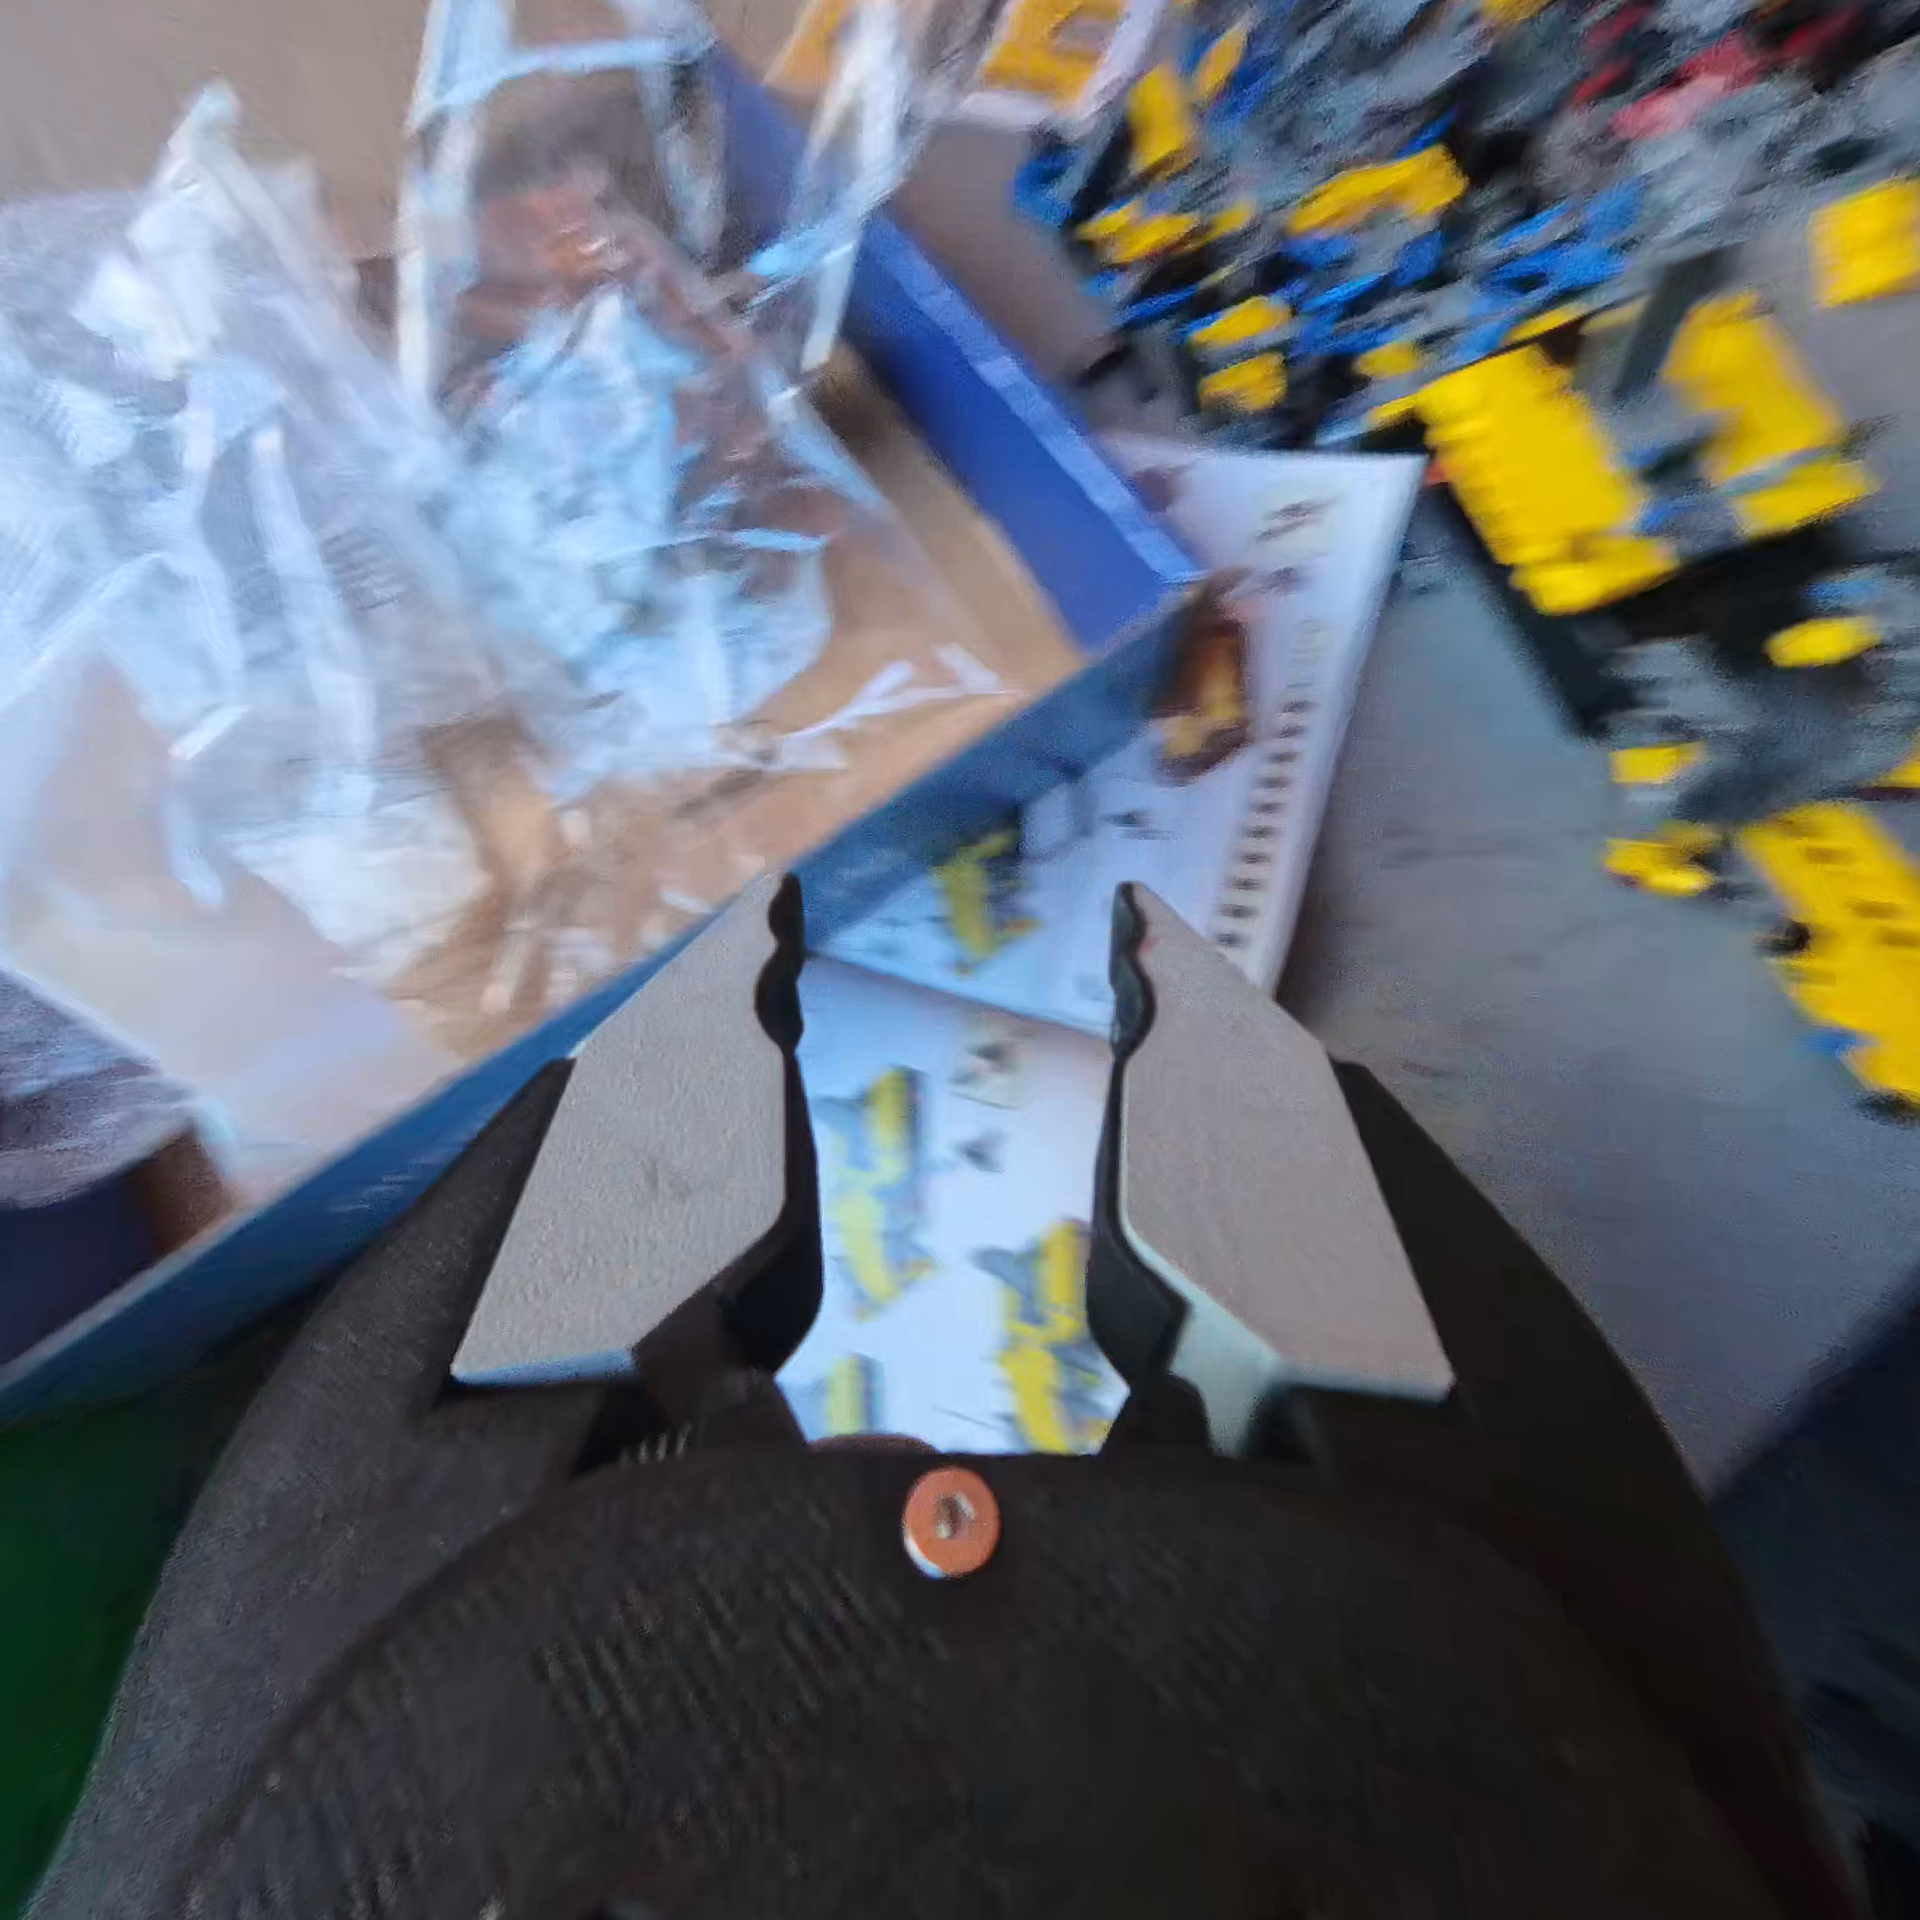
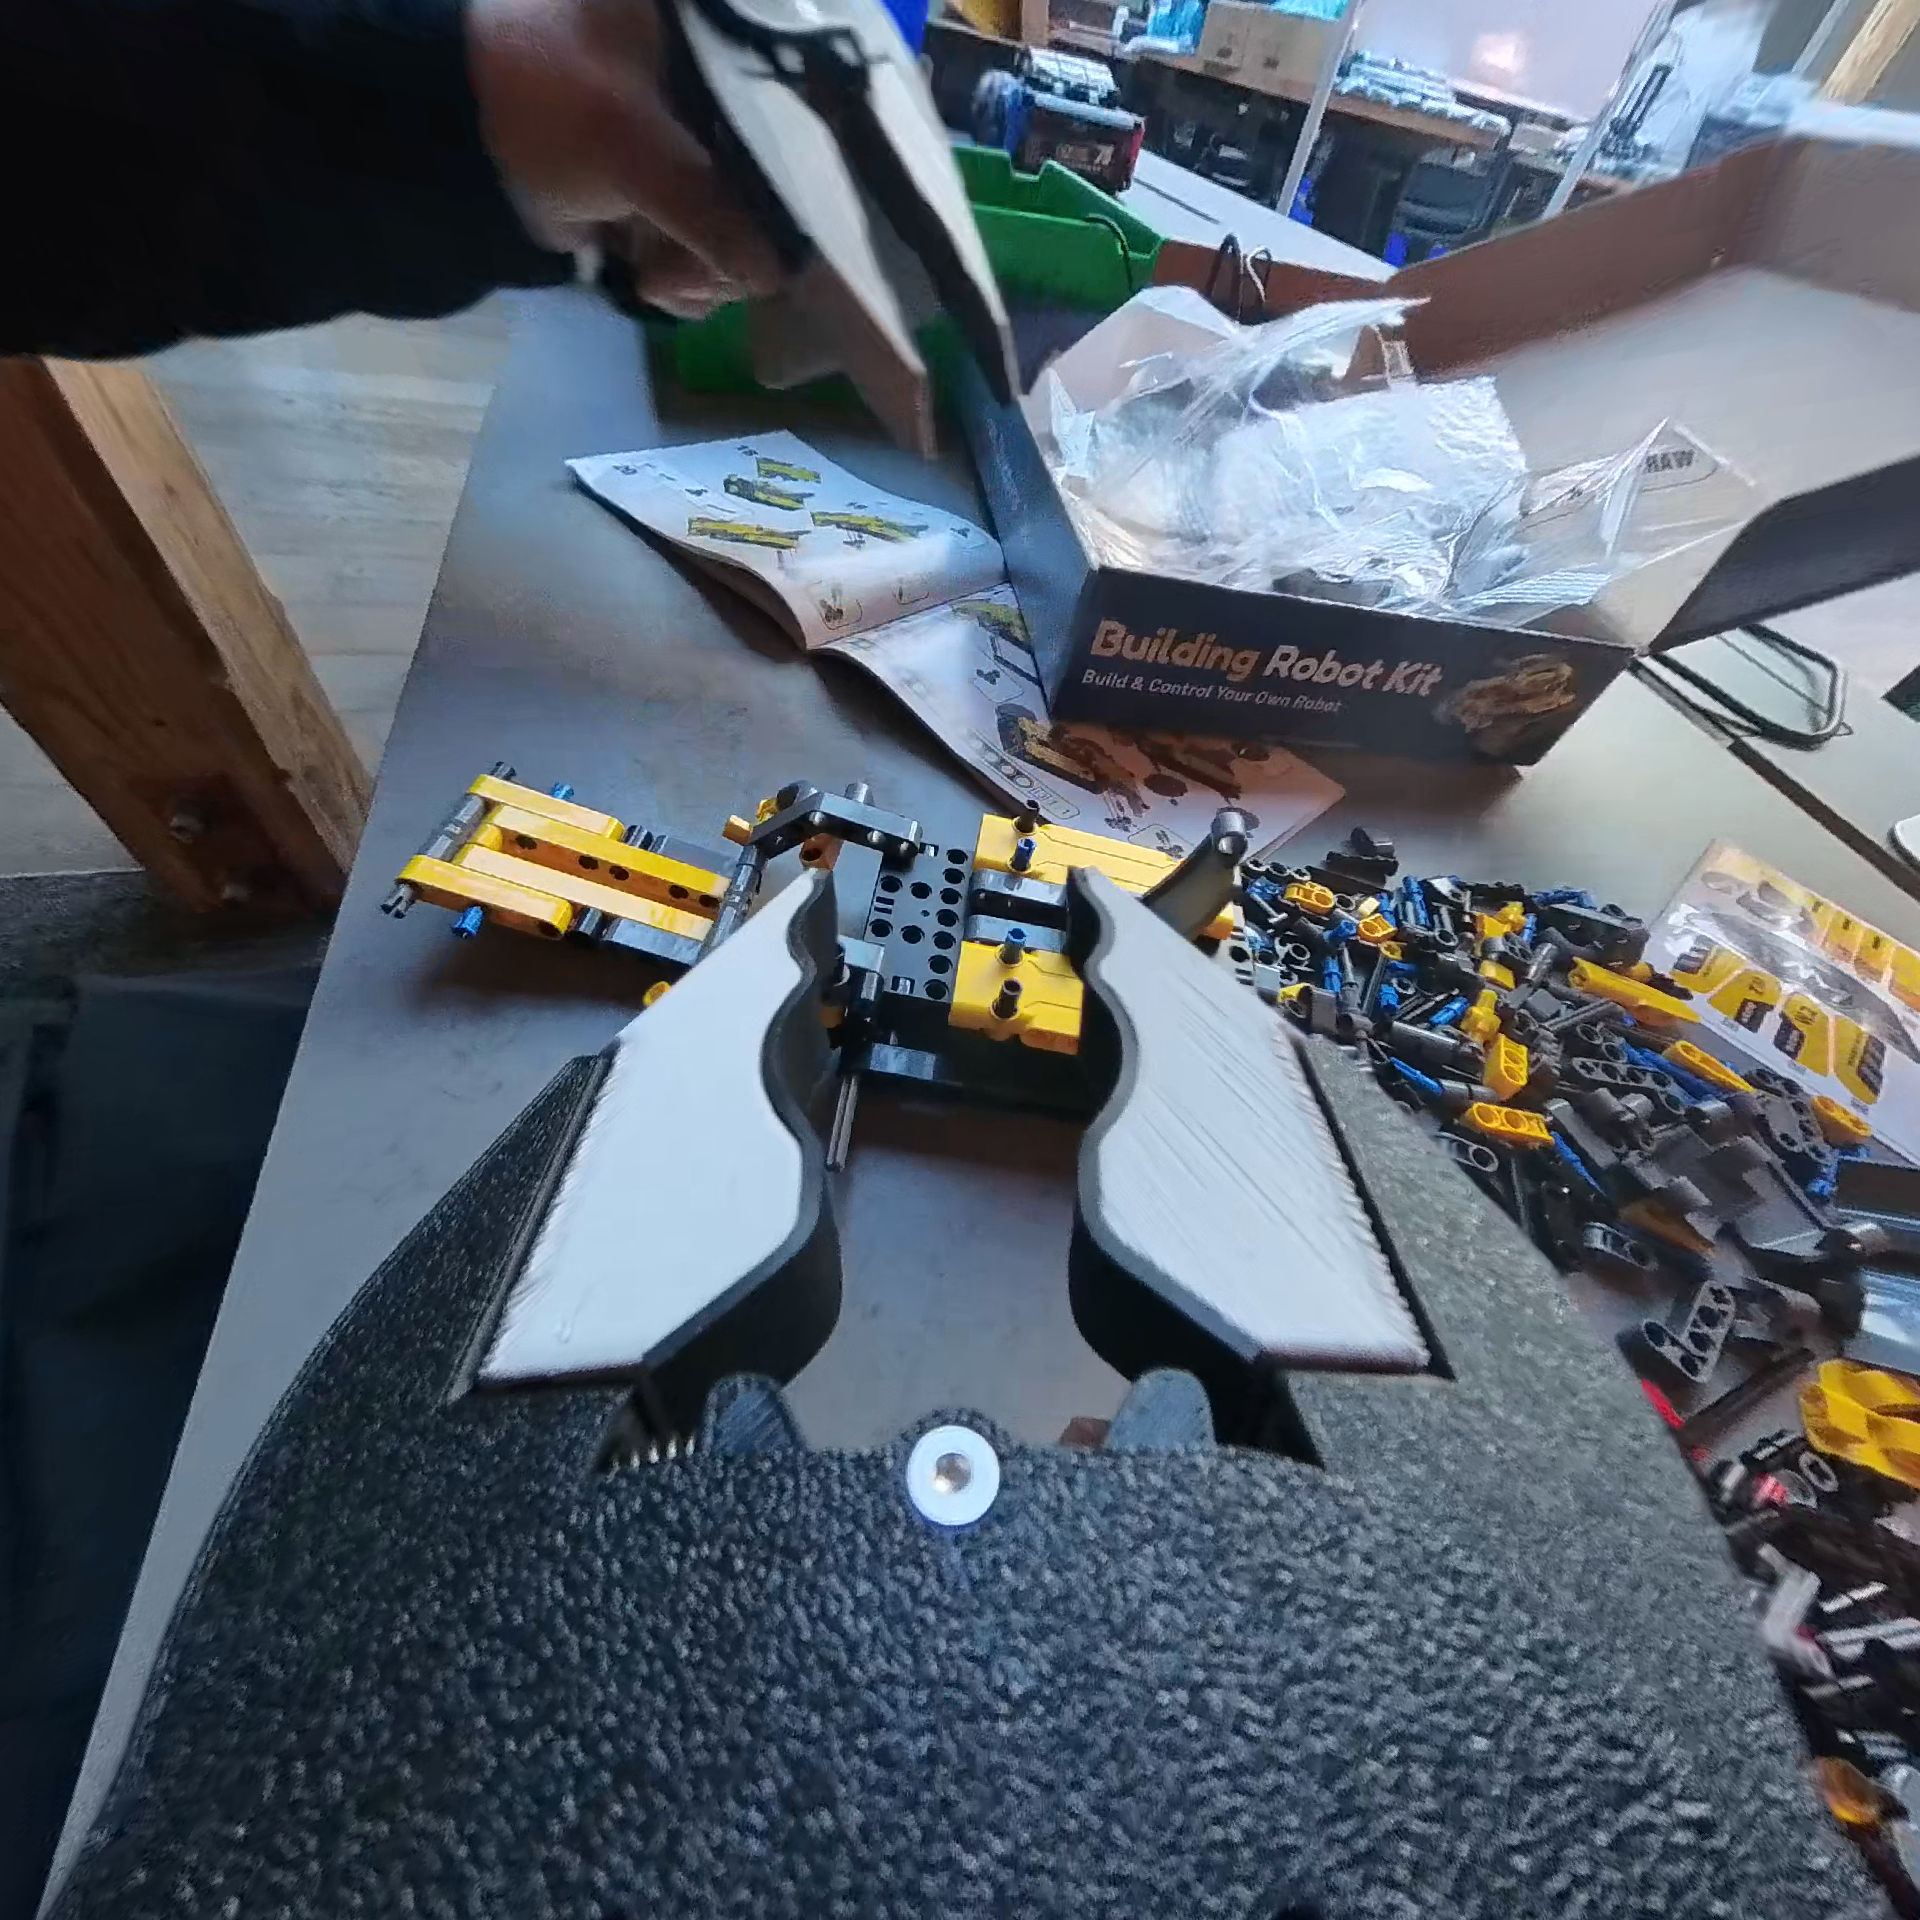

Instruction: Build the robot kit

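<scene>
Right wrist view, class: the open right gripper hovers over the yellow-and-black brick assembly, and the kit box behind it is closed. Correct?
Not quite. The kit box is open, with clear plastic bags inside, as the right wrist view shows. The right gripper is indeed open over the brick assembly.

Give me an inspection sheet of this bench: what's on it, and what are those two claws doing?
Surface: grey table, mostly covered on the right.
Job's things: yellow-and-black model; loose parts pile; open booklet.
Clutter: open kit box full of crumpled plastic bags; printed sheet; green bin.
Grippers: right claw open, hovering just before the model; left claw open, blurred, above the booklet beside the box.
Cables: black cord right of the box.
Surroundings: wooden post, shelves behind.
</scene>
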A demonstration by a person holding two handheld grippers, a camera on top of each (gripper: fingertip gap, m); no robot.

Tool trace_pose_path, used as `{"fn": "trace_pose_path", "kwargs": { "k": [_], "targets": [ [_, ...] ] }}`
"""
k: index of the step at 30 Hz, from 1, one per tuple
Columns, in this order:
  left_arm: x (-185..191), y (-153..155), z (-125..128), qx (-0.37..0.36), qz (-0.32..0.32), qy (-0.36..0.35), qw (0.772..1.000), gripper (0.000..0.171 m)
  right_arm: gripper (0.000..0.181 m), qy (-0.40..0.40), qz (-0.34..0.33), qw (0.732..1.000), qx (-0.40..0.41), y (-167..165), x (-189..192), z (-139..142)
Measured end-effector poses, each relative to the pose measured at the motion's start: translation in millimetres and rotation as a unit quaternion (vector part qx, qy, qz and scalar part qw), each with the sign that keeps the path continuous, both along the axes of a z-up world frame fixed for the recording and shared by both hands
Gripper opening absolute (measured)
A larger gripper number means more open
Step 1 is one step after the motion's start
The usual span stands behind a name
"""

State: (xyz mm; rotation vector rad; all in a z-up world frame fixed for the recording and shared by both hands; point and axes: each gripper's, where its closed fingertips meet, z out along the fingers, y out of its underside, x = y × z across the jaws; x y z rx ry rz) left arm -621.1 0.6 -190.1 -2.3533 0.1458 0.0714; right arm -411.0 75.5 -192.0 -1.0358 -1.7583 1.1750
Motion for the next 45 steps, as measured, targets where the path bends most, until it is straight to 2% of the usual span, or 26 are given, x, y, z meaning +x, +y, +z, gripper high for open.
{"fn": "trace_pose_path", "kwargs": {
  "k": [1,3,6,9,11,15,19,23,26,28,30,34,36,38,41,43,45],
  "targets": [
    [18.7,-8.5,2.3,0.006,-0.017,-0.018,1.0,0.058,0.044,0.002,-0.002,1.0,-0.001,0.5,0.3,2.0],
    [36.2,-28.4,-13.5,-0.028,-0.026,-0.008,0.999,0.061,0.044,0.003,0.0,1.0,-0.007,-0.6,-1.1,9.0],
    [39.4,-49.9,-49.7,-0.089,-0.03,0.009,0.996,0.066,0.042,-0.003,0.002,1.0,-0.004,-4.3,-9.0,19.4],
    [39.1,-55.9,-70.3,-0.108,-0.027,-0.026,0.993,0.066,0.042,-0.013,0.004,1.0,0.0,-14.3,-16.5,28.9],
    [29.9,-54.1,-70.8,-0.082,-0.009,-0.025,0.996,0.048,0.043,-0.021,0.002,1.0,0.004,-21.3,-20.5,34.1],
    [27.9,-54.6,-70.9,-0.059,-0.013,-0.037,0.997,0.045,0.047,-0.041,-0.019,0.999,0.023,-26.3,-41.7,44.4],
    [35.7,-56.9,-70.2,-0.056,-0.03,-0.044,0.997,0.028,0.056,-0.102,-0.004,0.994,0.043,-32.2,-91.0,42.9],
    [43.7,-63.5,-70.5,-0.063,-0.05,-0.034,0.996,0.018,0.059,-0.16,0.015,0.983,0.089,-34.8,-144.7,24.0],
    [54.5,-68.6,-70.7,-0.071,-0.069,-0.039,0.994,0.003,0.058,-0.218,0.028,0.967,0.131,-37.9,-166.5,1.2],
    [61.0,-71.3,-70.9,-0.072,-0.075,-0.042,0.994,0.0,0.045,-0.243,0.033,0.955,0.166,-36.9,-171.9,-9.0],
    [66.6,-75.6,-70.9,-0.074,-0.082,-0.056,0.992,0.0,0.025,-0.263,0.035,0.946,0.188,-34.2,-173.7,-14.0],
    [71.7,-80.2,-70.6,-0.064,-0.083,-0.09,0.99,0.0,0.002,-0.277,0.038,0.936,0.214,-26.0,-175.5,-17.0],
    [74.6,-83.3,-70.6,-0.062,-0.084,-0.094,0.99,0.0,0.003,-0.275,0.033,0.938,0.209,-23.2,-171.8,-12.7],
    [77.2,-87.4,-70.7,-0.062,-0.086,-0.093,0.99,0.0,0.012,-0.269,0.044,0.942,0.194,-25.9,-159.4,-6.3],
    [79.8,-93.6,-70.5,-0.065,-0.082,-0.091,0.99,0.0,0.019,-0.262,0.035,0.944,0.195,-15.5,-132.3,-0.9],
    [81.5,-96.3,-70.3,-0.067,-0.073,-0.089,0.991,0.0,0.031,-0.268,0.028,0.946,0.179,-9.5,-109.4,-0.2],
    [86.0,-100.2,-68.2,-0.077,-0.075,-0.084,0.991,0.001,0.035,-0.258,0.038,0.952,0.159,-9.8,-86.8,3.5]
  ]
}}
